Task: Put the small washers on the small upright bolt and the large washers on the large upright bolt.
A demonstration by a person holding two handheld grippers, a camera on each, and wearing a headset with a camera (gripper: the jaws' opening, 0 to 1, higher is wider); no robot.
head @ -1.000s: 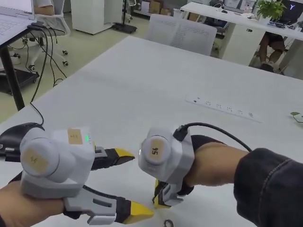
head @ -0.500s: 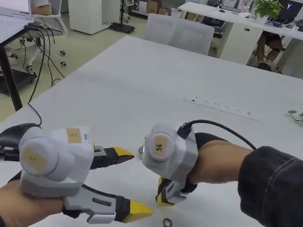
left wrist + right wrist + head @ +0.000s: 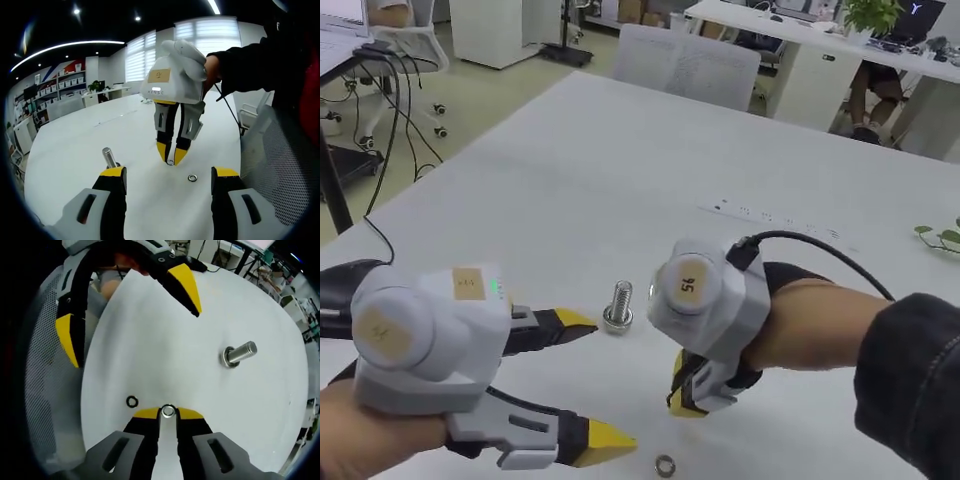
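Head view: my right gripper (image 3: 685, 405) points down at the counter (image 3: 620, 180). The upright bolt (image 3: 618, 305) stands just beyond it to the left, near one tip of my left gripper (image 3: 592, 380), whose fingers are spread wide and hold nothing.

Left gripper view: a loose washer (image 3: 192, 177) lies flat, just ahead of my open fingers.

Right gripper view: the fingers (image 3: 145, 416) pinch a washer (image 3: 168, 411). The bolt sits ahead and to the right in this view, so I judge the right gripper must carry the washer over and lower it along the bolt's vertical axis.

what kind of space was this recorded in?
Looks like an open-plan office, perhaps a lab: a white worktable with a power strip, a mesh office chair behind it, more desks and a potted plant beyond.
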